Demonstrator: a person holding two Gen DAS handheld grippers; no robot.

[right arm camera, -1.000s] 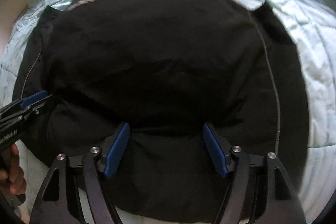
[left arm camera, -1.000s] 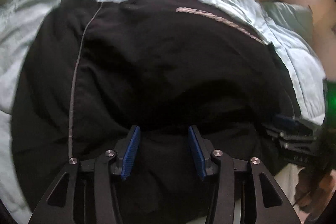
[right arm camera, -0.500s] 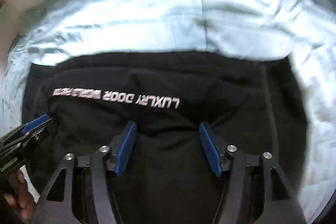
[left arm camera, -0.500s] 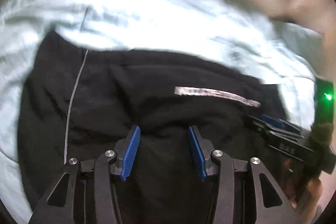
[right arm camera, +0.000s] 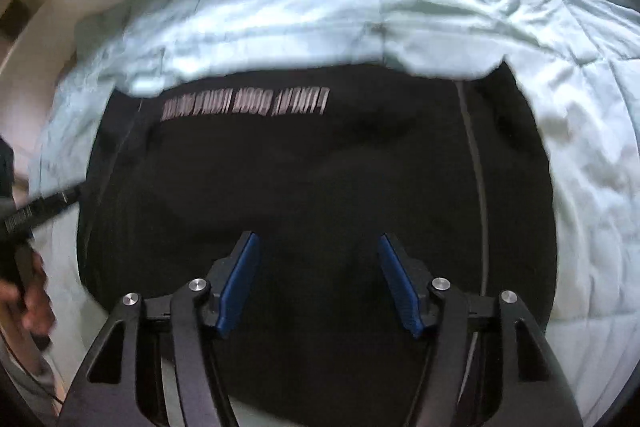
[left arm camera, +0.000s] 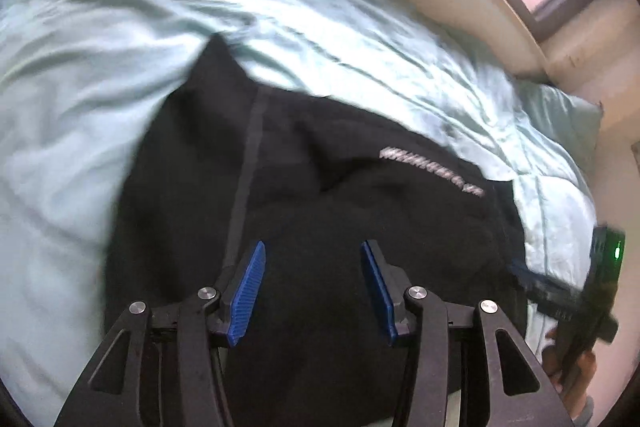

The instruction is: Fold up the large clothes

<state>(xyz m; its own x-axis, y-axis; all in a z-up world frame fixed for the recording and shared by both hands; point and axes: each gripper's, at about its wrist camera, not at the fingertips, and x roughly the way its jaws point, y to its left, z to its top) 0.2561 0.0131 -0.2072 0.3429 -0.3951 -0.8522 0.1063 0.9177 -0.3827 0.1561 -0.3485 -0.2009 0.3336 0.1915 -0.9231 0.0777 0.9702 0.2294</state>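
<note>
Garment [right arm camera: 312,187] lies spread ahead of both my grippers on the quilt [right arm camera: 400,7], long axis crosswise, lettered edge farthest. My left gripper [left arm camera: 312,291] and right gripper [right arm camera: 320,283] are both wide open, holding nothing.

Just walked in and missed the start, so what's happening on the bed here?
A person with a handheld gripper in each hand is folding a black garment spread on a pale green comforter. The left gripper and right gripper are both open above the cloth, holding nothing. The garment's white lettering faces up, near its far edge.
</note>
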